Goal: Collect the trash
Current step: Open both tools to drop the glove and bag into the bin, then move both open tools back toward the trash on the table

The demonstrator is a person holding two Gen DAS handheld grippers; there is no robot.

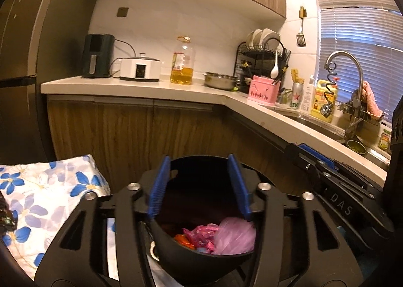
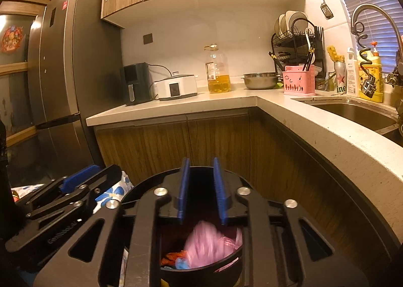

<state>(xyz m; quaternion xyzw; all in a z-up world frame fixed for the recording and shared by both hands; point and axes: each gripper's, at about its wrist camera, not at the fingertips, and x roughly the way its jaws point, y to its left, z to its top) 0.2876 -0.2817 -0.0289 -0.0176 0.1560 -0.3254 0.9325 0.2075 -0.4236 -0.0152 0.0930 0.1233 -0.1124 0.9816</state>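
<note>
A black round bin (image 1: 181, 266) sits right under both grippers. It holds pink plastic bags (image 1: 234, 236), a crumpled pink wrapper (image 1: 201, 235) and an orange scrap (image 1: 183, 239). My left gripper (image 1: 199, 158) hangs over the bin's mouth, open, with nothing between its blue pads. My right gripper (image 2: 201, 161) is also over the bin (image 2: 196, 272), open by a narrow gap with nothing in it. A blurred pink bag (image 2: 209, 244) lies below its fingers, inside the bin. Each gripper also shows at the edge of the other's view: the right gripper (image 1: 317, 161) and the left gripper (image 2: 78, 178).
A blue-flowered cloth (image 1: 50, 199) lies left of the bin. Wooden cabinet doors (image 2: 201, 141) stand close behind it, under an L-shaped counter (image 2: 226, 100) with appliances, an oil bottle, a metal bowl and a dish rack. The sink (image 2: 352, 110) is at right, the fridge (image 2: 63, 73) at left.
</note>
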